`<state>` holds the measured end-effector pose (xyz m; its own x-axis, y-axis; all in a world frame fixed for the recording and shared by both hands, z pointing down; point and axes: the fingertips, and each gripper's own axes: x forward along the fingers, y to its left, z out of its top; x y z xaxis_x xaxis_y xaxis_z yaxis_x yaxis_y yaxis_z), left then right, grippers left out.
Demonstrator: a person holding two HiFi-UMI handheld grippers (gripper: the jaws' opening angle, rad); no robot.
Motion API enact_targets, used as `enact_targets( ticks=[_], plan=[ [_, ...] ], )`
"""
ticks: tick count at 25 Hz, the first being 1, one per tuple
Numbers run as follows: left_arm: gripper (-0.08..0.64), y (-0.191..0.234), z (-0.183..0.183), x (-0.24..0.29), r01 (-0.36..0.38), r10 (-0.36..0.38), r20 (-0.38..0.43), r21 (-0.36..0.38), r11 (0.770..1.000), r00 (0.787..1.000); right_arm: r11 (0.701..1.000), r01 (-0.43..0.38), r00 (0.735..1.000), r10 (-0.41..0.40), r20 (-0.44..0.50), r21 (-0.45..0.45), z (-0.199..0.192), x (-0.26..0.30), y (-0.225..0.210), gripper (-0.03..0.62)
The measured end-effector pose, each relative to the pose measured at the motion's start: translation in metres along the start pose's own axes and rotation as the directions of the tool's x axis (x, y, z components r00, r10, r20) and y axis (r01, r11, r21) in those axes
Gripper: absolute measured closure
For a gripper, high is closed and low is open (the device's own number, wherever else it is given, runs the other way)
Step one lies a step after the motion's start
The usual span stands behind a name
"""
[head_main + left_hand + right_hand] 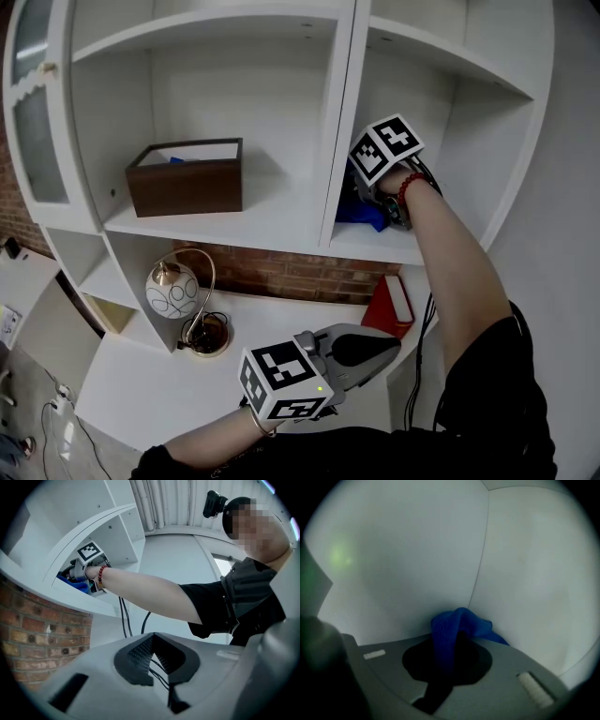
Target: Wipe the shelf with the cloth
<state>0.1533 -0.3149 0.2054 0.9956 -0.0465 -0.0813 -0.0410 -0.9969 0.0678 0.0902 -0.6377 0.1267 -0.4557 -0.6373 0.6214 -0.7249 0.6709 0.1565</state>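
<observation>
A white shelf unit stands against a brick wall, with open compartments. A brown box is in the left one, and a round lamp and a red book are on the lower board.

The right gripper is deep in the right compartment, near the left partition and the back wall. I think the main risk is there: the space is narrow, so a wide stroke could knock the gripper body against the partition. The cloth is pinched only at a fold, so in my judgement hard rubbing could pull it out of the jaws. Also, if the gripper is tilted too much, the hard jaws instead of the fabric would rub the paint.

The right jaws are closed on the blue cloth. It sticks out in front of them and hangs down onto the shelf board, touching it close to the corner.

The left gripper waits low and near, well apart from the cloth. Its jaws are together with nothing between them.
</observation>
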Motion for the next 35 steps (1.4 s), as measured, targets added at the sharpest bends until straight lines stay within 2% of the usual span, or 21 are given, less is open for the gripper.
enact_targets(
  ticks=[11, 15, 20, 25, 31, 35],
  plan=[
    [0.561, -0.008, -0.013, -0.004, -0.010, 0.010, 0.005, -0.036, 0.999, 1.000, 0.994, 0.085, 0.996, -0.082, -0.043, 0.066, -0.013, -0.006, -0.019, 0.558],
    [0.561, -0.017, -0.017, -0.001, 0.003, -0.003, 0.005, -0.026, 1.000, 1.000, 0.981, 0.174, 0.984, -0.169, -0.061, 0.089, -0.025, -0.017, -0.037, 0.558],
    [0.561, -0.028, -0.020, 0.004, 0.034, -0.034, -0.011, -0.019, 0.999, 0.999, 0.949, 0.278, 0.959, -0.266, -0.100, 0.145, -0.050, -0.040, -0.068, 0.560],
    [0.561, -0.035, -0.019, 0.005, 0.054, -0.055, -0.009, -0.022, 0.998, 0.998, 0.903, 0.386, 0.920, -0.362, -0.151, 0.191, -0.070, -0.058, -0.089, 0.560],
    [0.561, -0.042, -0.020, 0.003, 0.068, -0.068, -0.017, -0.012, 0.998, 0.998, 0.853, 0.502, 0.851, -0.459, -0.255, 0.144, -0.086, -0.073, -0.102, 0.561],
    [0.561, -0.040, -0.017, -0.003, 0.057, -0.057, -0.002, -0.014, 0.998, 0.998, 0.832, 0.538, 0.823, -0.484, -0.298, 0.135, -0.092, -0.079, -0.108, 0.561]
  ],
)
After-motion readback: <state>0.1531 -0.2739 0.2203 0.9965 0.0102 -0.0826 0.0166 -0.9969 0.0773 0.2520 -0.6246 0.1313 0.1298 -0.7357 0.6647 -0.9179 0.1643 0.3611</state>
